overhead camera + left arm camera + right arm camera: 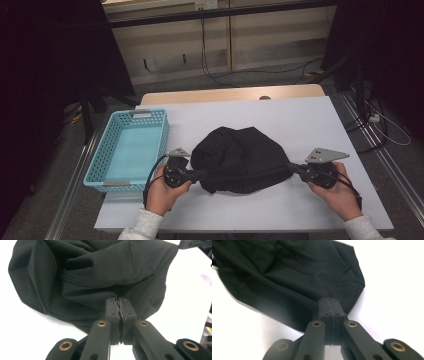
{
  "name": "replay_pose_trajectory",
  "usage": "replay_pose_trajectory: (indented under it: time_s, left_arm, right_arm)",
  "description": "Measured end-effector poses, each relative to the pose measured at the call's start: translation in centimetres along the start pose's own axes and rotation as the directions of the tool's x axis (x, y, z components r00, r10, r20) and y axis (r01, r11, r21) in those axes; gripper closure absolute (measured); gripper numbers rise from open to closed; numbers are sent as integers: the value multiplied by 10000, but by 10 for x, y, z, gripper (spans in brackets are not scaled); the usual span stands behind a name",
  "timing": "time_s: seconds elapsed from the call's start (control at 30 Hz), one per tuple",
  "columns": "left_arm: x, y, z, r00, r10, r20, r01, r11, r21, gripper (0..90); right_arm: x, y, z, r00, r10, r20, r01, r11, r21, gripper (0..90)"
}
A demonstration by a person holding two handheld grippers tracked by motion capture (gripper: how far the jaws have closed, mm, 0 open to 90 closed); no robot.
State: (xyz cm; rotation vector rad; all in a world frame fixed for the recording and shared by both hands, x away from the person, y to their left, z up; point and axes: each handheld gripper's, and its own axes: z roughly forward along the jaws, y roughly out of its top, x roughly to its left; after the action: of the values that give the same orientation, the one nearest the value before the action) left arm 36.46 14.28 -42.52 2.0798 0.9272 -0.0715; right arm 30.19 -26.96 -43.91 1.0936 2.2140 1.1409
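Black cloth (240, 157), maybe a piece of clothing, lying crumpled in the middle of the white table (310, 120). Bunched and rounded at the far side, pulled flatter along the near edge.

Left gripper (202, 175) at the near left corner of the cloth, held in the left hand (165, 192). Jaws pressed together with a fold of the cloth pinched between them, seen close up in the left gripper view (119, 306).

Right gripper (292, 167) at the near right corner of the cloth, held in the right hand (340, 192). Jaws pressed together too, with the cloth's edge caught at the tips, seen in the right gripper view (329, 303).

Near edge of the cloth stretched in a line between the two grippers.

Light blue basket (107, 160) with holes in its walls, standing at the left edge of the table, just beside the left gripper, apart from the cloth.
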Motion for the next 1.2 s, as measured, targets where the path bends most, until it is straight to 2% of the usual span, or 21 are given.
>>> replay_pose_trajectory:
  time_s: [0.17, 0.33, 0.4, 0.47, 0.5, 0.57, 0.67, 0.73, 0.83, 0.93, 1.03, 1.1, 1.2]
  left_arm:
    - [-2, -1, -7, 10000, -11, 44, 12, 10000, -71, 875]
    - [-6, -6, -8, 9998, 48, 175, -51, 9999, 156, 876]
    - [-7, -9, -2, 9998, 113, 150, -119, 9989, 447, 875]
    - [-6, -10, 2, 9999, 155, 76, -159, 9985, 533, 875]
    - [-6, -10, 2, 9998, 178, 81, -183, 9983, 551, 874]
    - [-7, -9, 2, 9997, 207, 86, -211, 9985, 508, 874]
    - [-6, -8, 0, 9997, 224, 54, -226, 9989, 402, 874]
    - [-6, -8, -1, 9998, 221, 3, -221, 9993, 318, 874]
    - [-5, -8, 0, 9997, 238, 4, -238, 9991, 363, 873]
    - [-6, -8, 2, 9998, 220, 3, -220, 9988, 444, 873]
    - [-6, -9, 3, 9997, 231, -18, -230, 9987, 463, 874]
    - [-5, -9, 4, 9997, 237, -16, -236, 9984, 508, 873]
    - [-5, -10, 5, 9997, 224, -24, -222, 9982, 555, 874]
  right_arm:
    - [4, -2, -8, 9990, 64, -446, -64, 10000, -8, 900]
    - [7, -10, -11, 9968, 57, -803, -40, 9998, 206, 900]
    - [9, -14, -9, 9983, -128, -566, 157, 9986, 511, 895]
    - [10, -17, -5, 9978, -175, -633, 220, 9973, 707, 842]
    - [10, -16, -5, 9987, -200, -469, 233, 9972, 717, 832]
    - [10, -13, -7, 9989, -248, -409, 270, 9982, 529, 780]
    - [8, -10, -8, 9997, -140, -223, 147, 9994, 329, 747]
    - [8, -11, -7, 9986, -223, -484, 238, 9992, 308, 741]
    - [12, -11, -1, 9963, -550, -658, 570, 9979, 297, 653]
    - [15, -11, 9, 9921, -795, -966, 839, 9956, 423, 651]
    - [13, -14, 16, 9906, -768, -1131, 846, 9942, 657, 574]
    - [11, -19, 18, 9885, -886, -1223, 1002, 9907, 918, 558]
    - [9, -23, 18, 9848, -1126, -1324, 1239, 9890, 809, 537]
